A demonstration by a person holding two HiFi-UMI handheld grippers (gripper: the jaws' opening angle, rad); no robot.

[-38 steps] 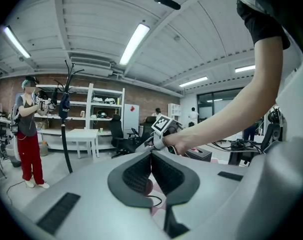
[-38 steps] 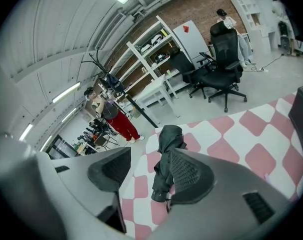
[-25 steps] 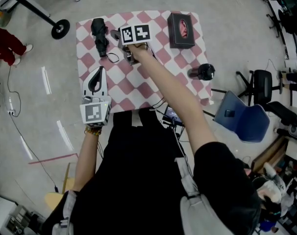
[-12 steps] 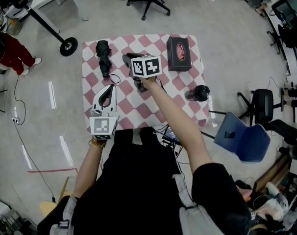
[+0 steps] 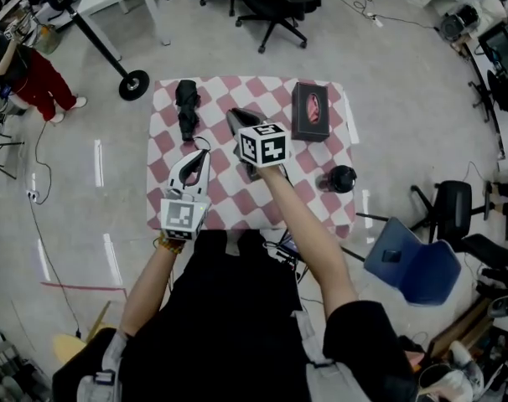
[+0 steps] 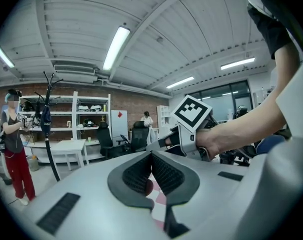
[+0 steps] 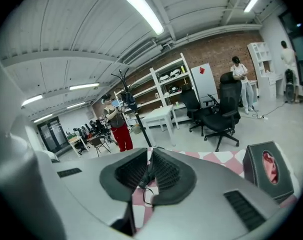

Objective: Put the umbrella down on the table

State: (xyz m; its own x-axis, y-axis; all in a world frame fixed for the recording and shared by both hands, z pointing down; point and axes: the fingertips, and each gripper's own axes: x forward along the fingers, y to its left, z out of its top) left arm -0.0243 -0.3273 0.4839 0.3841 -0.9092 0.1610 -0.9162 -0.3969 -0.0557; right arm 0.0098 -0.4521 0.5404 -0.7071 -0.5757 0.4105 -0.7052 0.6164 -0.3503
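With the umbrella (image 5: 187,109) lying flat at the desk's (image 5: 321,216) far left corner, the set-down looks done: the right gripper (image 5: 235,117), above the desk's middle, has just been closing its empty jaws, the left gripper's (image 5: 202,154) are together and empty, so only drawing back remains.

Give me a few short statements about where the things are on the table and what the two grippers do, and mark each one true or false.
1. The umbrella lies on the table, near its far left corner. True.
2. The right gripper holds the umbrella. False: its jaws have just been closing with nothing between them, and the umbrella lies apart from it.
3. The black tissue box stands near the table's far right corner. True.
4. The black round container stands on the floor. False: it is on the table, near the right edge.
5. The jaws of the left gripper stand wide apart. False: they are together, on nothing.
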